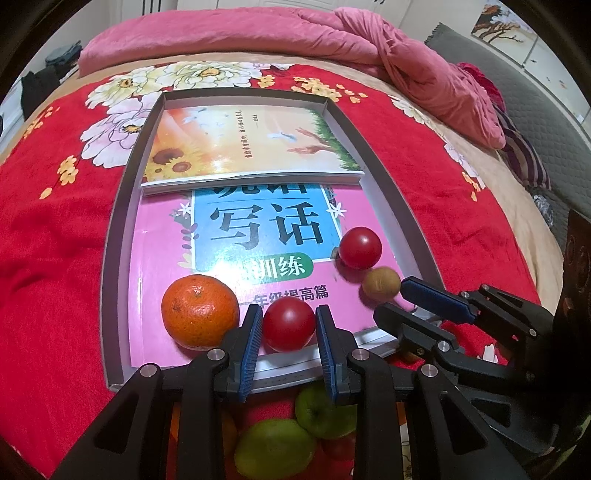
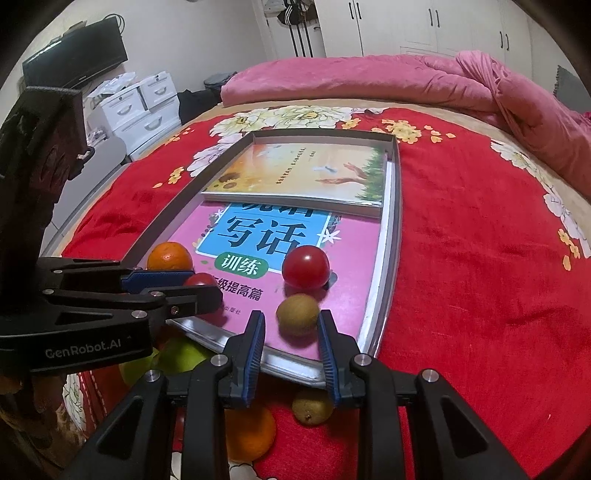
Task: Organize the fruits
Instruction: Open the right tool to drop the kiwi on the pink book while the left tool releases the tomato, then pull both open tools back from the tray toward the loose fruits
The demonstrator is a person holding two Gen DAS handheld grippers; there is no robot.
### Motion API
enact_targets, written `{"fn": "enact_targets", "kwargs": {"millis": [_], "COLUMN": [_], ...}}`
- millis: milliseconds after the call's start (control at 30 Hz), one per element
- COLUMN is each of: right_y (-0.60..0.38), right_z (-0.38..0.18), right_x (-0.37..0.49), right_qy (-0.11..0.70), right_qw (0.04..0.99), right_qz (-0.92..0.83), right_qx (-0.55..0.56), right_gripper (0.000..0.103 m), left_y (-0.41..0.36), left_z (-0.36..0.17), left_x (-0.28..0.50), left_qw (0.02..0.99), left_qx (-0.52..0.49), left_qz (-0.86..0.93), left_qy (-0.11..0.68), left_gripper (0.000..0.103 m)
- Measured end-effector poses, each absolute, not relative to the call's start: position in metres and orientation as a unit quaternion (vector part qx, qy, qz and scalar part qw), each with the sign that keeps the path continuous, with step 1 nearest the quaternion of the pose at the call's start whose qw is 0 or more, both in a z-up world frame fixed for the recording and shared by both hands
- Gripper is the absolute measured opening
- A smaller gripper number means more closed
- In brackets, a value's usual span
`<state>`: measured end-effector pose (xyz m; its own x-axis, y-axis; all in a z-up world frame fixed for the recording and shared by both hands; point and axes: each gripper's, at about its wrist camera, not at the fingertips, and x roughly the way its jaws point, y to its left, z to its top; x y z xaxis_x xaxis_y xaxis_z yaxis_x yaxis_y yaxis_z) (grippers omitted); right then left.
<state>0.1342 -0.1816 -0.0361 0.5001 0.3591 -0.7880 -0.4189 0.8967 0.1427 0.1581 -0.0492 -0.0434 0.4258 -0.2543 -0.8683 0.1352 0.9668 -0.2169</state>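
Note:
A grey tray (image 1: 114,236) (image 2: 393,236) lies on the bed with two books in it. On the pink book (image 1: 162,240) (image 2: 354,243) sit an orange (image 1: 199,312) (image 2: 170,255), two red tomatoes and a kiwi. My left gripper (image 1: 289,325) (image 2: 201,282) stands around the near tomato (image 1: 289,323) (image 2: 199,278), pads at its sides. My right gripper (image 2: 291,325) (image 1: 400,301) is open; the blurred kiwi (image 2: 298,314) (image 1: 380,283) sits between its fingers. The second tomato (image 1: 360,246) (image 2: 306,266) lies just beyond.
Green apples (image 1: 275,448) (image 2: 181,356), an orange (image 2: 249,432) and another kiwi (image 2: 312,406) lie on the red floral blanket (image 1: 55,221) (image 2: 480,258) under the grippers. A pink quilt (image 1: 295,33) (image 2: 369,77) is bunched at the far side. White drawers (image 2: 140,110) stand left of the bed.

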Motion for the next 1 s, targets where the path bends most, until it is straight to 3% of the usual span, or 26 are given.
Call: {"fn": "enact_targets", "kwargs": {"millis": [167, 633, 900, 1000], "right_y": [-0.183, -0.194, -0.2, -0.204], "right_z": [-0.03, -0.019, -0.012, -0.009], "right_x": [0.131, 0.13, 0.128, 0.128], "right_qy": [0.435, 0.419, 0.406, 0.401], "right_qw": [0.872, 0.883, 0.891, 0.894], "right_qz": [0.223, 0.211, 0.204, 0.199], "right_qx": [-0.034, -0.016, -0.003, 0.003], "right_gripper": [0.038, 0.046, 0.055, 0.056], "left_y": [-0.047, -0.044, -0.042, -0.041], "left_z": [-0.043, -0.038, -0.026, -0.021], "left_x": [0.159, 0.157, 0.153, 0.151], "left_qw": [0.842, 0.844, 0.85, 0.853], "left_qx": [-0.062, -0.072, -0.08, -0.079], "left_qz": [-0.117, -0.118, -0.12, -0.119], "left_qy": [0.523, 0.519, 0.507, 0.503], "left_gripper": [0.03, 0.031, 0.039, 0.046]}}
